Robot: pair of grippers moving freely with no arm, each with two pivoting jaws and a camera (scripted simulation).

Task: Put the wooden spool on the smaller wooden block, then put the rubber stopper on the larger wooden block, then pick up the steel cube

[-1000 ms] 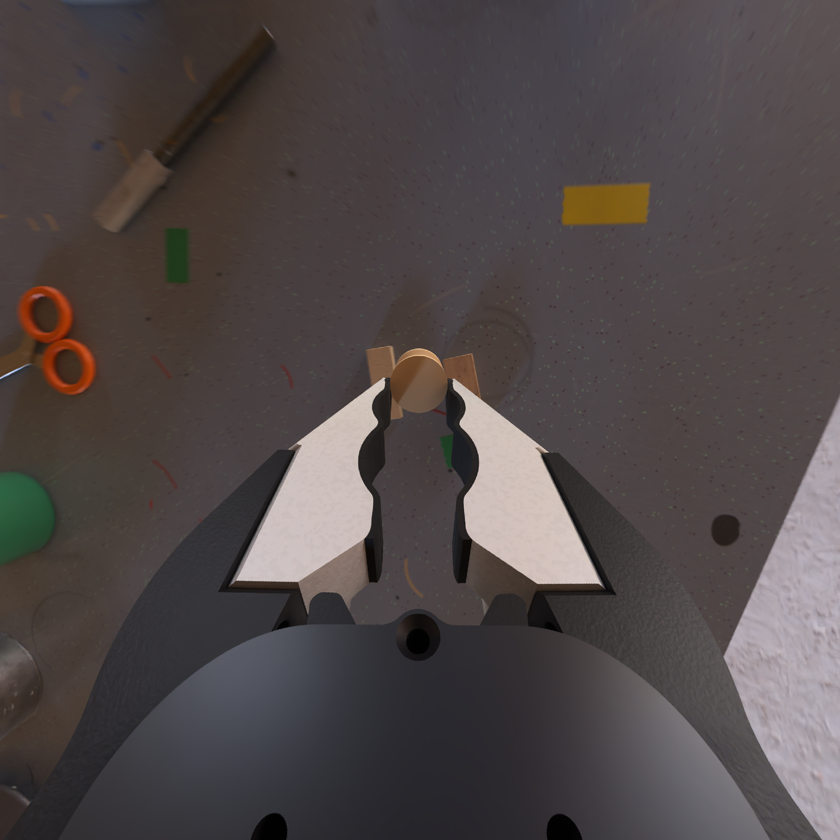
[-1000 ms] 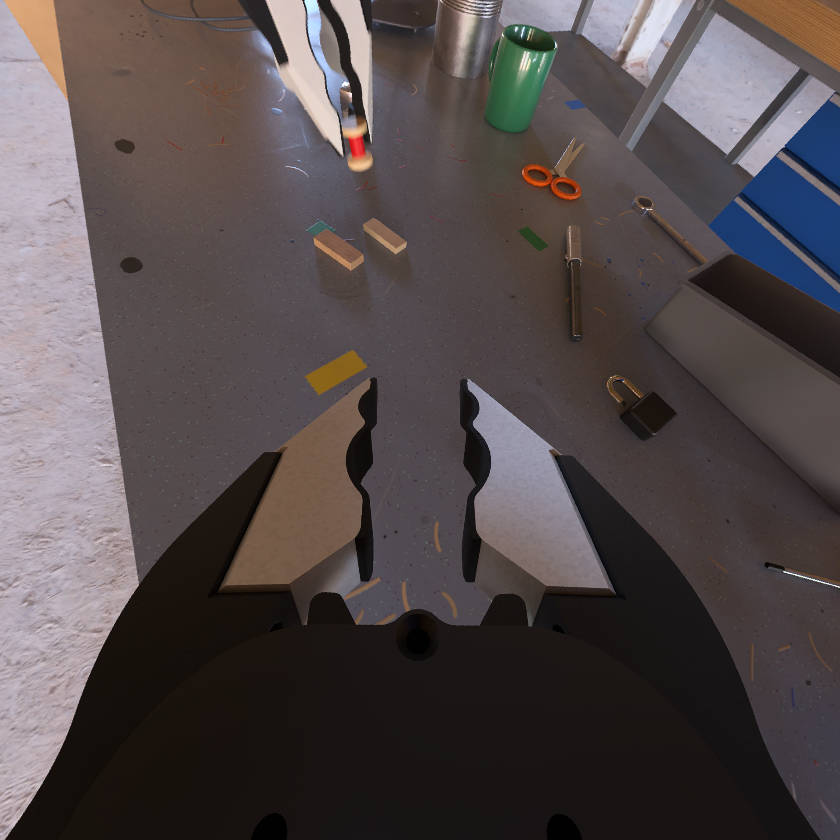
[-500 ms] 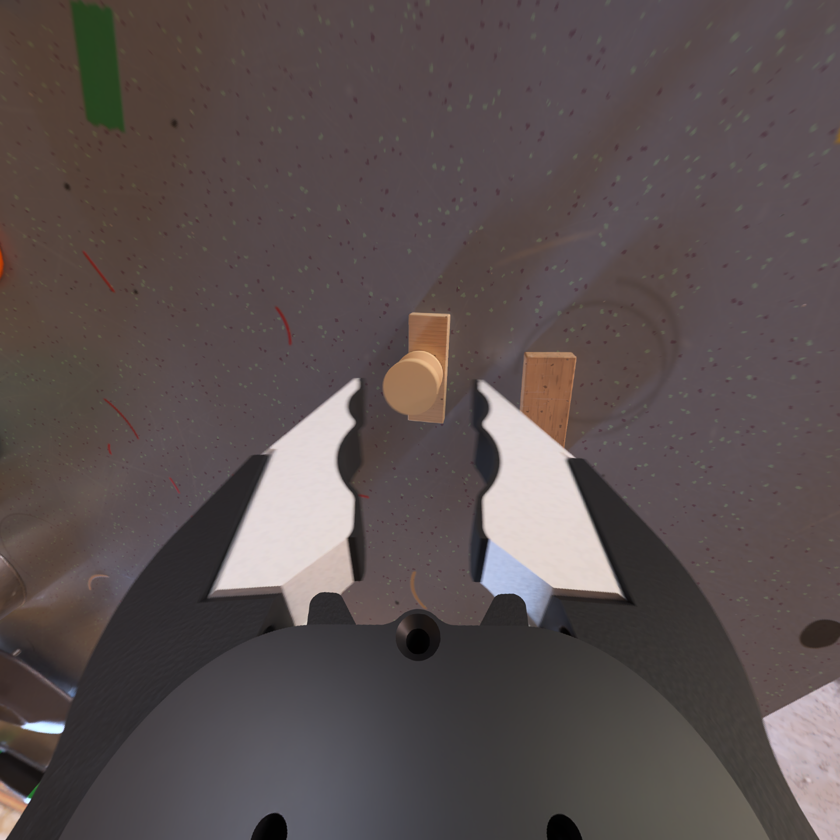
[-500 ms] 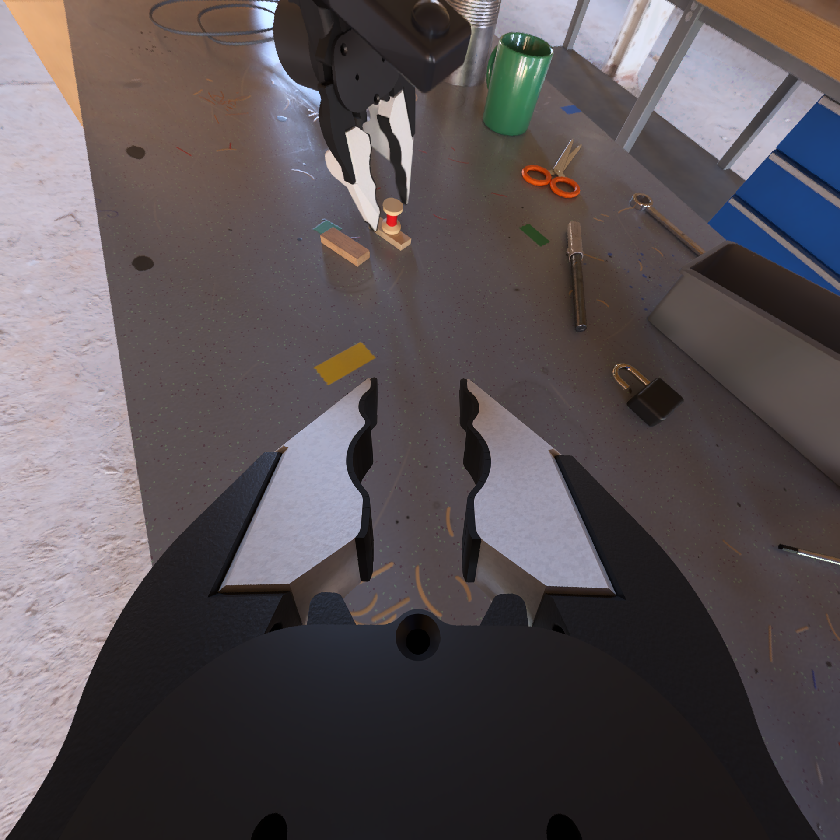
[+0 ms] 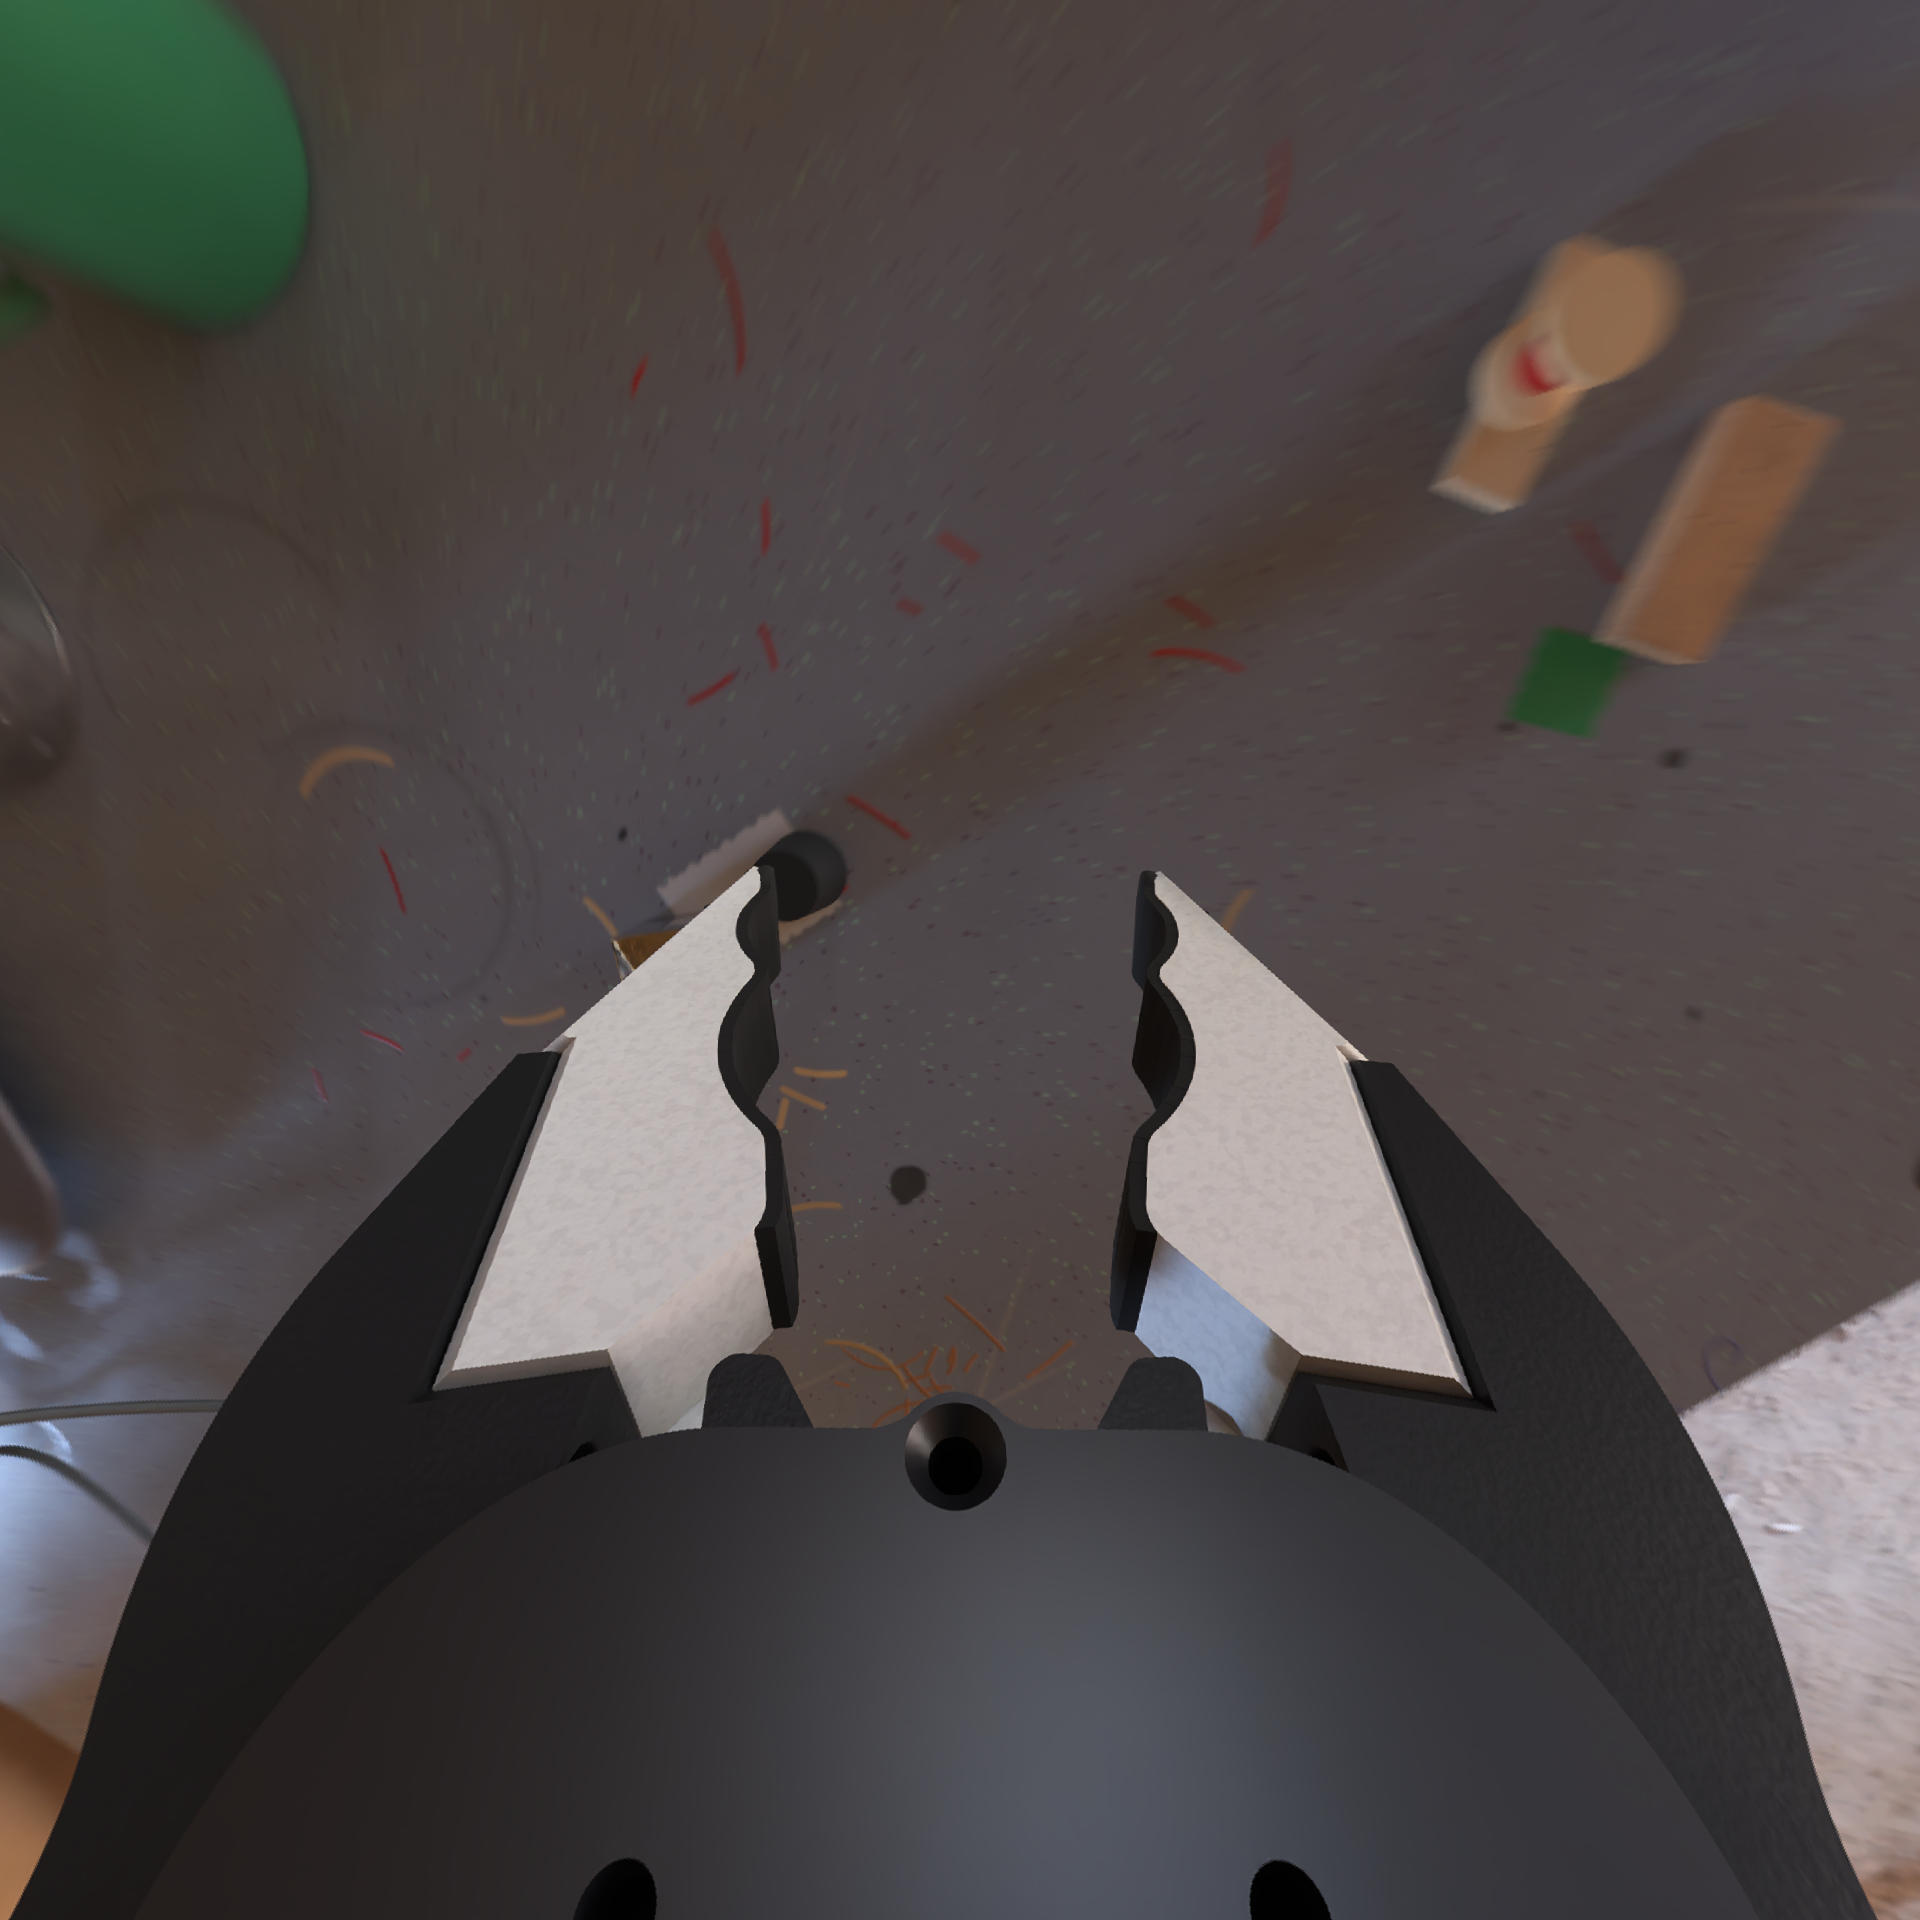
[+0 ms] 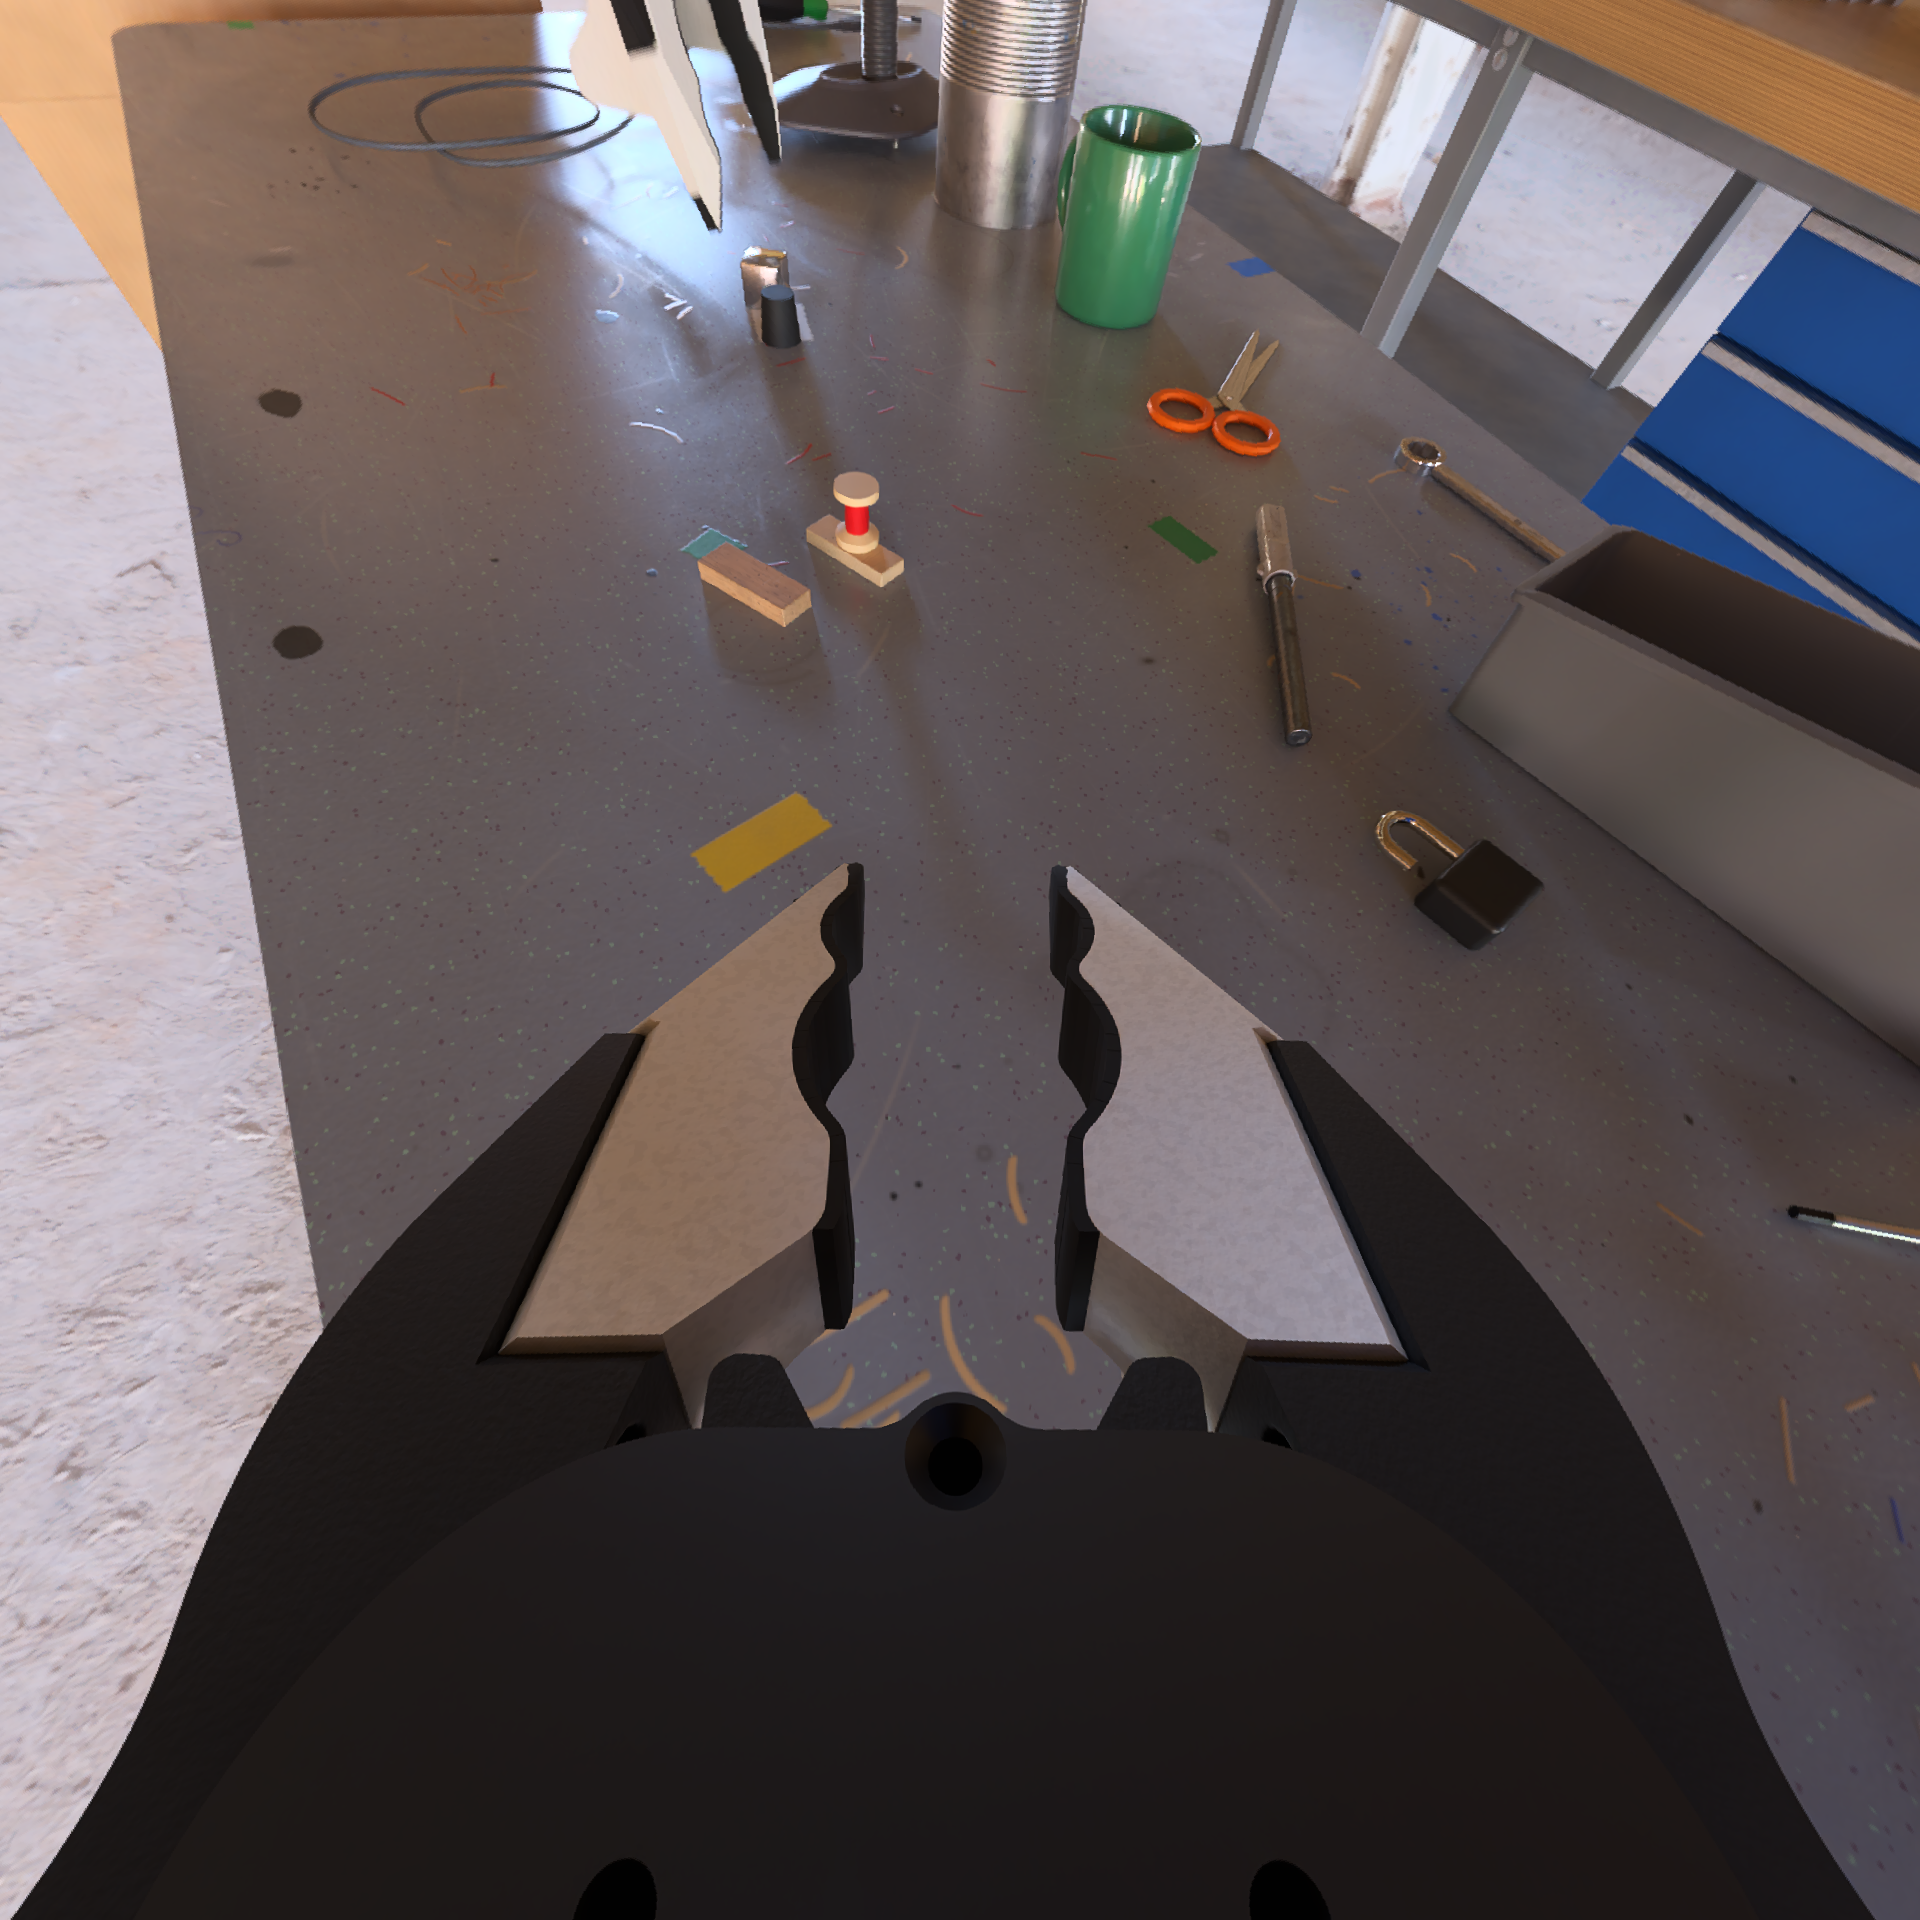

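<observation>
The wooden spool (image 6: 856,511), wound with red thread, stands upright on the smaller wooden block (image 6: 868,559). The larger wooden block (image 6: 753,587) lies just left of it, bare. Both show blurred at the upper right of the left wrist view, spool (image 5: 1569,343) and larger block (image 5: 1714,530). The black rubber stopper (image 6: 779,315) stands farther back, touching or nearly touching the steel cube (image 6: 764,270). My left gripper (image 5: 956,894) is open and empty above them. The stopper (image 5: 805,883) is just beyond its left fingertip and the cube (image 5: 722,862) is mostly hidden. My right gripper (image 6: 956,883) is open, empty, near the table's front.
A green mug (image 6: 1127,218) and a metal pipe (image 6: 1003,114) stand at the back. Orange scissors (image 6: 1216,416), a steel rod (image 6: 1283,623), a wrench (image 6: 1475,499), a padlock (image 6: 1465,883) and a grey bin (image 6: 1714,727) lie to the right. Yellow tape (image 6: 762,840) lies ahead.
My left gripper let go of the spool on the smaller block, opened wider, rose and moved back over the stopper and cube. My right gripper has barely moved.
</observation>
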